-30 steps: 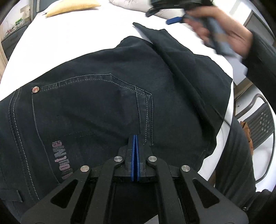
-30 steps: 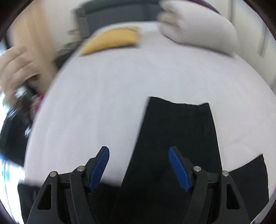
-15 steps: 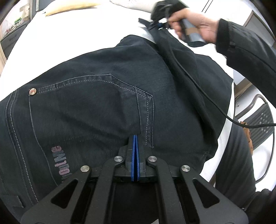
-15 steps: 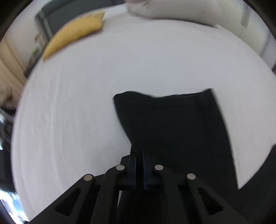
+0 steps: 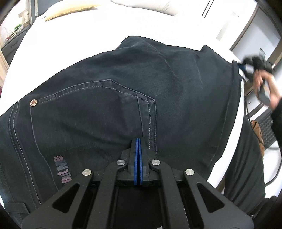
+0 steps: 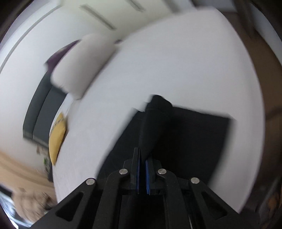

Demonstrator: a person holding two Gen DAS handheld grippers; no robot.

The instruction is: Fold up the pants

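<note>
Dark navy pants [image 5: 123, 98] lie on a white bed, back pocket and a printed logo facing up. My left gripper [image 5: 137, 141] is shut, its blue pads pressed together over the seat of the pants near the pocket corner. My right gripper [image 6: 142, 155] is shut on the hem of a pant leg [image 6: 156, 121], which it holds lifted and bunched above the rest of the dark fabric. In the left wrist view the right gripper [image 5: 246, 67] shows at the far right edge of the pants, held by a hand. The right wrist view is blurred.
The white bed [image 5: 88, 35] carries a yellow cushion [image 5: 68, 10] and a white pillow [image 6: 79, 63] at its head. A dark headboard [image 6: 42, 112] stands behind. A metal chair [image 5: 267, 126] and the person's legs are by the bed's right edge.
My right gripper closed on the pant leg's end and carried it from the far middle of the bed over to the right edge. My left gripper stayed shut in place.
</note>
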